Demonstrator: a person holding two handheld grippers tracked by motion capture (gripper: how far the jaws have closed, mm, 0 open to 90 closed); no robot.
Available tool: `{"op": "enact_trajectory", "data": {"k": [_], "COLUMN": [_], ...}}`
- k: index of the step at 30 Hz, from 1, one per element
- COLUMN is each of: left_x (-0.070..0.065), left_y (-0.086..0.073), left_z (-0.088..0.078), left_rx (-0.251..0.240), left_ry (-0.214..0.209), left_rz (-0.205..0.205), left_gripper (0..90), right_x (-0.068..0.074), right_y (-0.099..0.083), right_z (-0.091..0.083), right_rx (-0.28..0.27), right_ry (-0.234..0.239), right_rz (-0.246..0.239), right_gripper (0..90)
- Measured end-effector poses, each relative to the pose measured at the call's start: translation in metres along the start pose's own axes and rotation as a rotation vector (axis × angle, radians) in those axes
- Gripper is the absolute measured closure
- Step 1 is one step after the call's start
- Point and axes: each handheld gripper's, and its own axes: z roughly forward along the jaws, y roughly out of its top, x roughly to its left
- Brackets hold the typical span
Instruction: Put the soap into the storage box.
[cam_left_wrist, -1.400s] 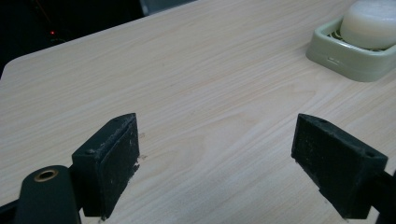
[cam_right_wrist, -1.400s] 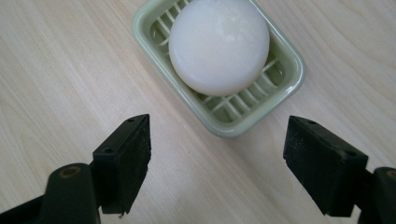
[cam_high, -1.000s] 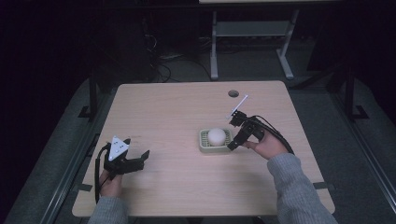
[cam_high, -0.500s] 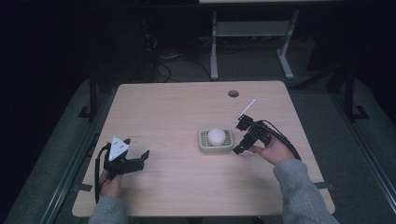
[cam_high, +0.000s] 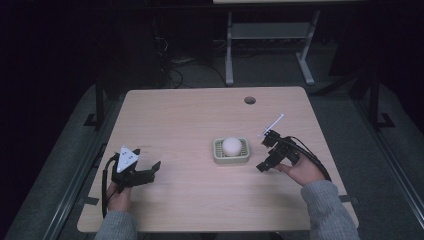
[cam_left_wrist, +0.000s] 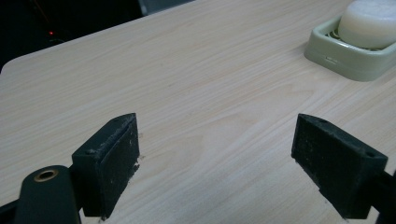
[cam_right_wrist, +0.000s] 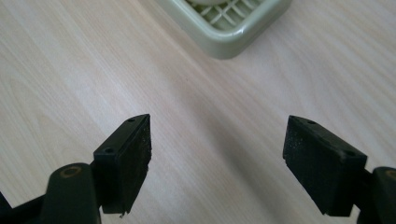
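Holding two open tools (cam_high: 267, 151) (cam_high: 156, 167); one soap (cam_high: 231, 146), one dish (cam_high: 219, 158).

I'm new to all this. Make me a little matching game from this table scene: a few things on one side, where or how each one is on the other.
Things:
1. white soap
2. green dish
3. left tool
4. round hole

Places or states:
A. open, near the table's front left corner
B. lying in the dish
C. in the tabletop near its far edge
D. mid-table, beside the right tool

Pairs: 1-B, 2-D, 3-A, 4-C
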Motion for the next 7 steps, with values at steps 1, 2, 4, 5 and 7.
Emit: {"op": "enact_trajectory", "data": {"k": [1,2,4,5,7], "left_x": [0.0,0.0,0.0,0.0,0.0], "left_y": [0.0,0.0,0.0,0.0,0.0], "left_z": [0.0,0.0,0.001,0.001,0.001], "left_rx": [0.001,0.001,0.0,-0.001,-0.005], "left_ry": [-0.001,0.0,0.0,0.002,0.002], "left_rz": [0.0,0.001,0.001,0.002,-0.001], "left_gripper": [14.8,14.9,14.8,14.8,14.8], "right_x": [0.0,0.0,0.0,0.001,0.002], "right_y": [-0.003,-0.006,-0.013,-0.017,-0.023], "right_z": [0.0,0.001,0.002,0.002,0.003], "right_rx": [-0.005,-0.007,-0.008,-0.01,-0.017], "right_ry": [0.001,0.004,0.005,0.004,0.003], "right_rz": [0.004,0.006,0.012,0.014,0.02], "right_gripper": [23.2,23.1,23.1,23.1,23.1]}}
